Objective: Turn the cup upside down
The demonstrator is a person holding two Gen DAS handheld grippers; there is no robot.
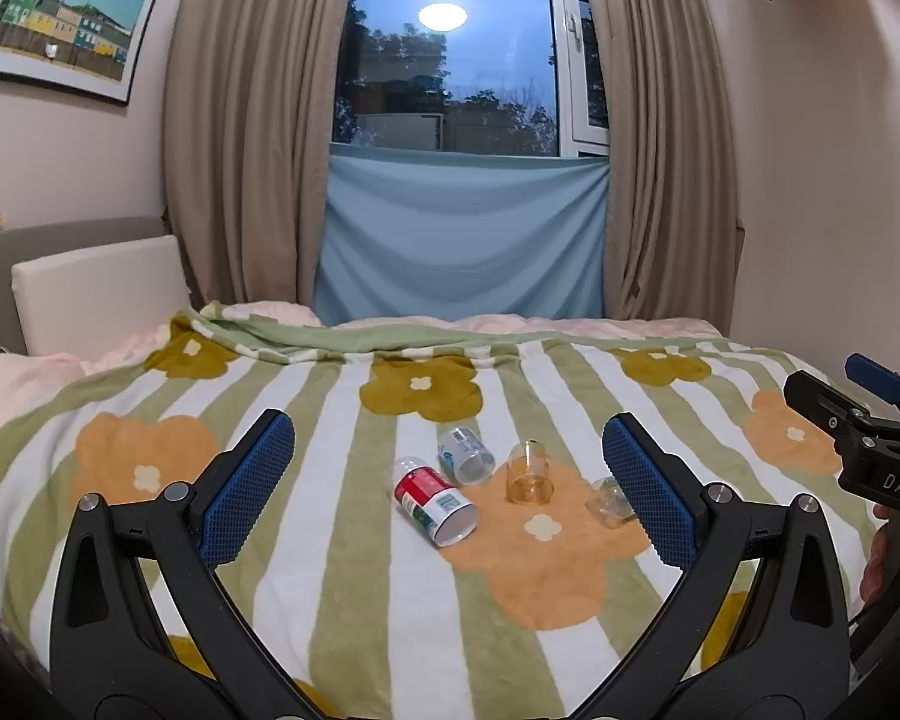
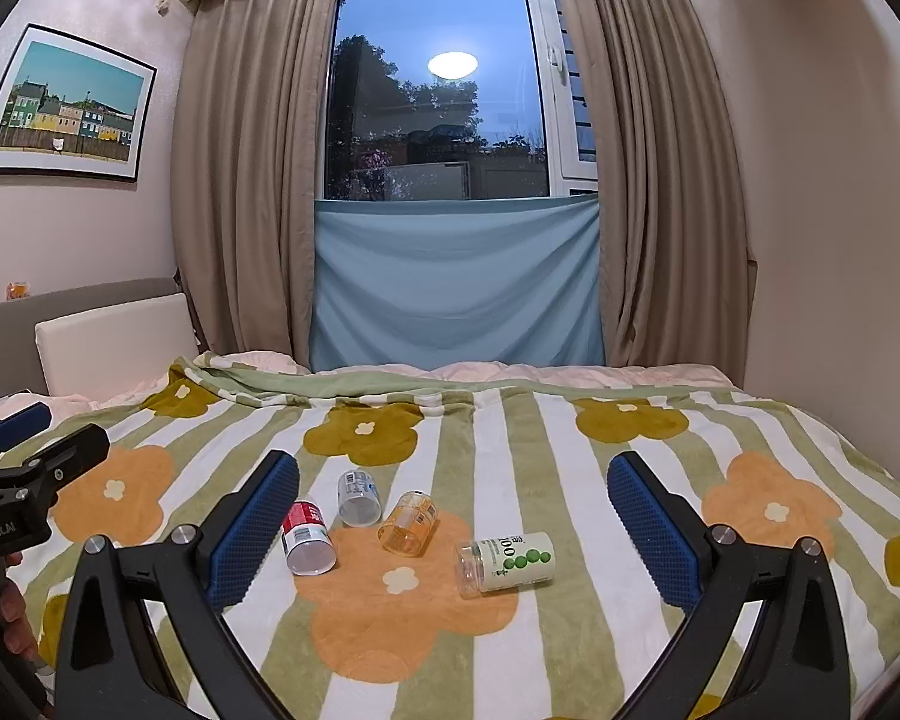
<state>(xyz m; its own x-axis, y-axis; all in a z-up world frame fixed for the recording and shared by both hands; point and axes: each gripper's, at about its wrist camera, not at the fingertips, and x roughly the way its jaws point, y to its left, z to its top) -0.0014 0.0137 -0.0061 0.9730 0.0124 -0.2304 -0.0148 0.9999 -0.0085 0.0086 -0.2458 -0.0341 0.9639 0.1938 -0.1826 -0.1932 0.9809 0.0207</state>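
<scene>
Several small plastic cups lie on their sides on the flowered blanket [image 1: 330, 540]. A red-labelled cup [image 1: 435, 501] [image 2: 307, 538], a grey-blue labelled cup [image 1: 465, 455] [image 2: 359, 498], a clear amber cup [image 1: 529, 473] [image 2: 409, 523] and a clear cup with a green-dot label [image 2: 506, 562], partly hidden behind my left finger in the left wrist view [image 1: 611, 501]. My left gripper [image 1: 450, 486] is open and empty, held above the blanket short of the cups. My right gripper [image 2: 455, 522] is open and empty too. Each gripper shows at the edge of the other's view.
The bed runs back to a blue cloth [image 1: 462, 240] under the window and beige curtains [image 1: 246, 150]. A white cushion [image 1: 99, 291] leans on the headboard at left. A wall [image 1: 822, 180] bounds the bed on the right.
</scene>
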